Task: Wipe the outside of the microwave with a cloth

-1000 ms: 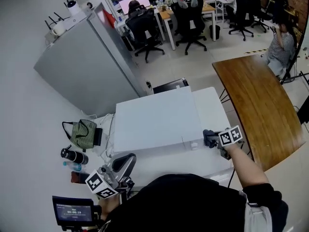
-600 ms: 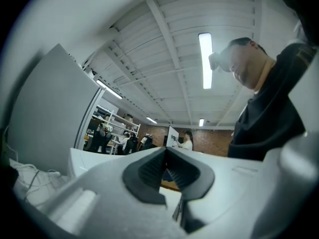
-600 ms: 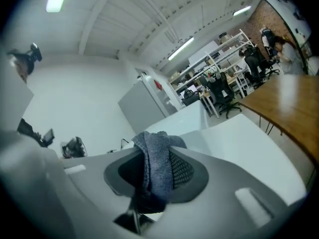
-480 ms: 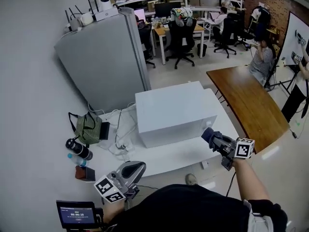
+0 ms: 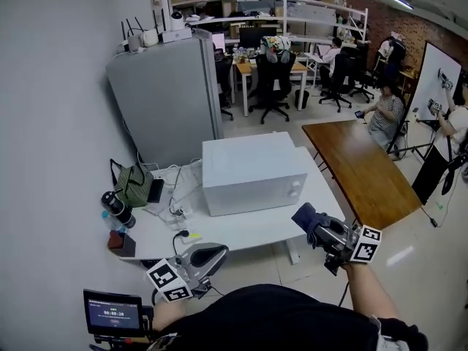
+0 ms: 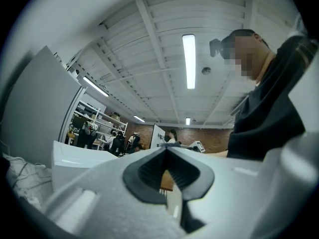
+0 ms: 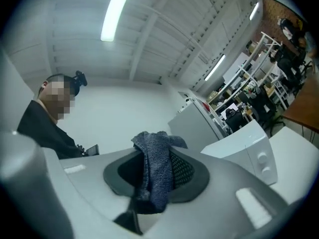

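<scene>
so the wiping has not begun: the right gripper [image 5: 319,231] is held off the near edge of the white table [image 5: 241,238], well apart from the microwave [image 5: 252,170], its jaws pinching a dark blue knitted cloth [image 7: 157,169] that bunches above them and hangs down between them. the left gripper [image 5: 203,259] is low beside the person's body, jaws pressed together with nothing between them.

to do it well, i'd bring the cloth in so that the loose bunch, not the hard jaw tips, meets the white casing, then run long overlapping strokes across the top and down the front. go lightly round the two dials [image 5: 294,189] at the front's right end so that neither gets turned. the empty gripper could probably steady the box if it slides.

the microwave sits toward the back of the table, with tangled cables [image 5: 178,196], a green bag [image 5: 132,184] and a dark bottle [image 5: 117,208] to its left. behind stands a grey fridge [image 5: 172,97], a wooden table [image 5: 362,168] lies to the right, and desks with office chairs [image 5: 274,75] fill the room beyond.
</scene>
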